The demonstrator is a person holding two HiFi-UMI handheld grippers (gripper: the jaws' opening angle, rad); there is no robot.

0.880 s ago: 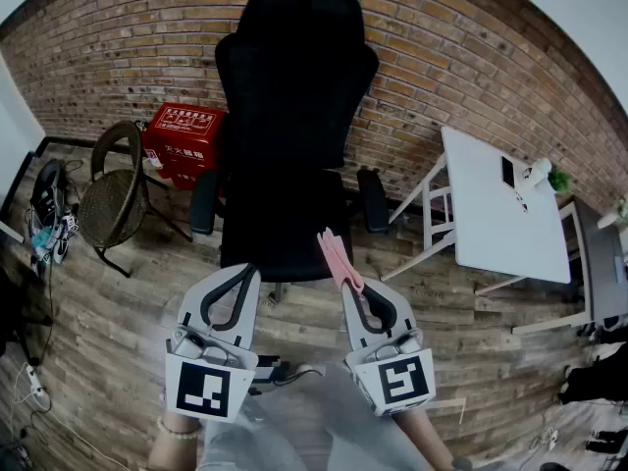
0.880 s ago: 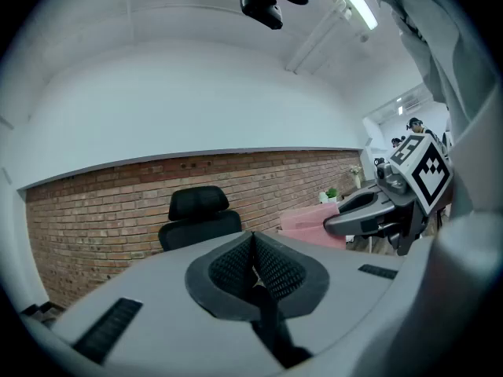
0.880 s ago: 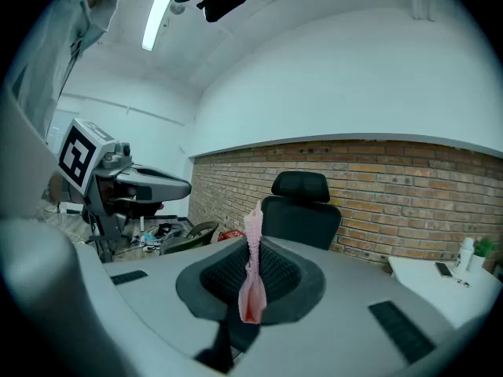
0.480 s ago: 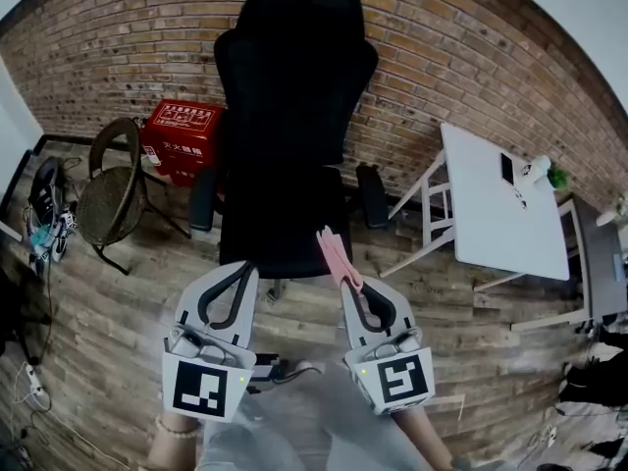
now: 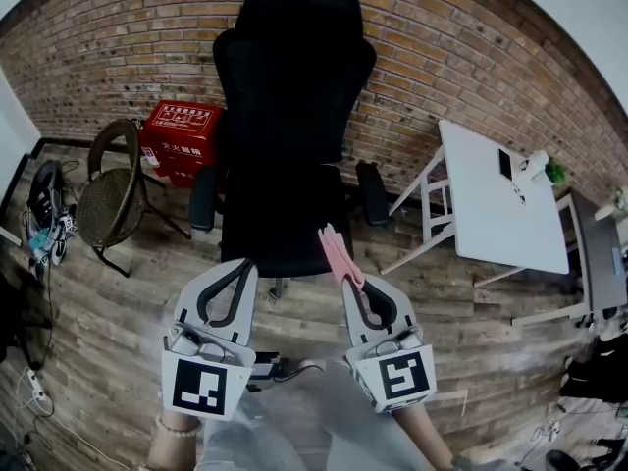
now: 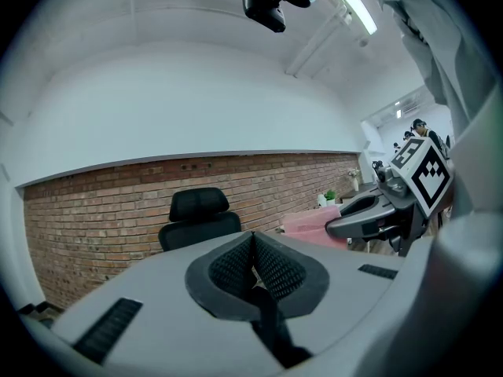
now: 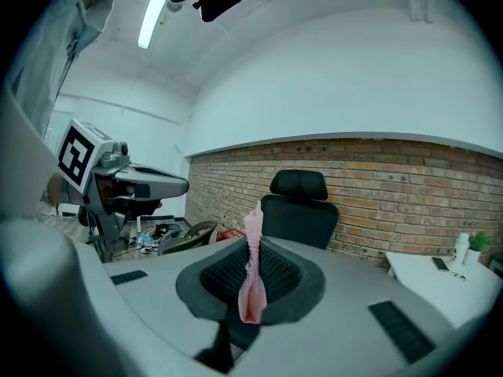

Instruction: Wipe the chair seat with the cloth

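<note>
We hold the right hand-held gripper (image 5: 347, 285) with its jaws closed on the pink cloth (image 5: 337, 254), which stands up from between the tips. In the head view the cloth's upper end overlaps the front right edge of the black chair seat (image 5: 270, 232); we cannot tell whether it touches. Our left hand-held gripper (image 5: 245, 269) sits beside it at the seat's front left, jaws pressed together on nothing.

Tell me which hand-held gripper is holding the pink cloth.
The right hand-held gripper: its jaws are shut on the pink cloth, while the left hand-held gripper has its jaws together with nothing between them.
</note>
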